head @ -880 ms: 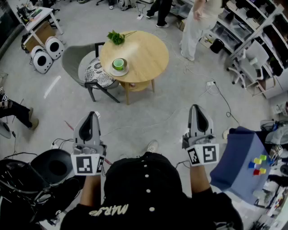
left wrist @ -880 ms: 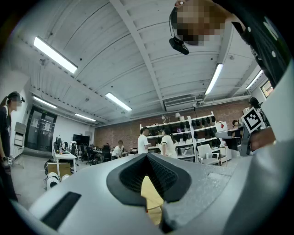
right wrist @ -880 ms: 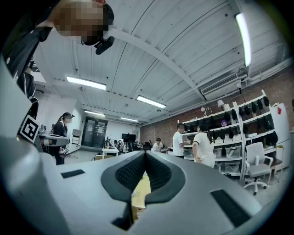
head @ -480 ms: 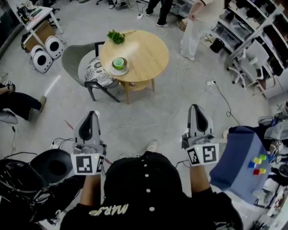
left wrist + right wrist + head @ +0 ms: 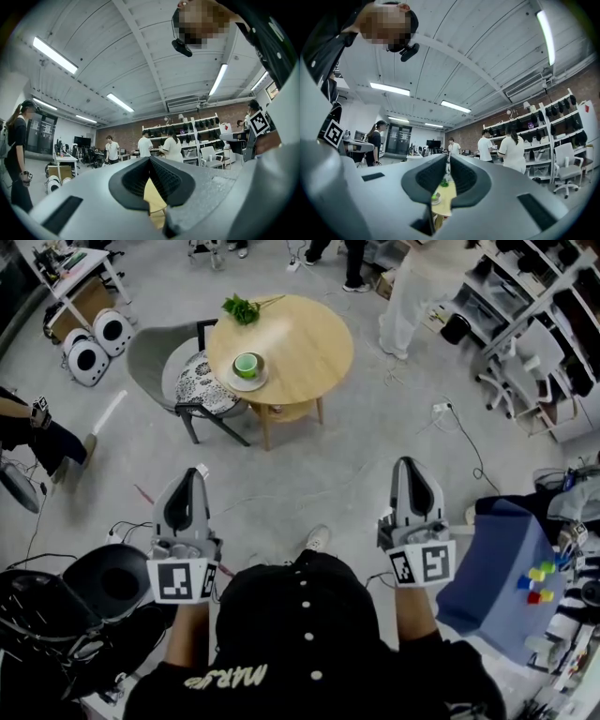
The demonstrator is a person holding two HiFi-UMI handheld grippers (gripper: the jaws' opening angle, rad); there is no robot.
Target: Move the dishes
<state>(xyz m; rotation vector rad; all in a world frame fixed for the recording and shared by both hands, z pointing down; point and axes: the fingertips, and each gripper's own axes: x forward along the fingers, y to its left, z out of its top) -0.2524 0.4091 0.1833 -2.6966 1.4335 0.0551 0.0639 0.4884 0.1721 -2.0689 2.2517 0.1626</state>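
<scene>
Both pairs of my jaws are pressed together at the tips, with nothing caught between them. I hold my left gripper [image 5: 192, 472] and right gripper [image 5: 410, 463] out in front of me side by side, well apart. Each points forward and about level, the right tipped slightly upward. Their marker cubes sit close to my body, and my left forearm [image 5: 187, 638] and right forearm [image 5: 414, 615] run straight back from them.

Neither gripper touches a dish. The green cup [image 5: 247, 365] stands on a pale saucer [image 5: 233, 382] near the left edge of a round wooden table [image 5: 300, 343], well ahead of both tips across the floor [image 5: 309, 474]. It lies forward and a little right of the left gripper, and forward and far left of the right gripper. Through the narrow gap under the right gripper's closed tips I see the cup and the table edge in the distance. Through the left gripper's gap only the yellow tabletop shows.

A leafy sprig [image 5: 242, 310] lies at the table's far left edge, beyond the cup. A grey chair [image 5: 150, 357] with a patterned cushion [image 5: 202, 390] is tucked against the table's left side.
</scene>
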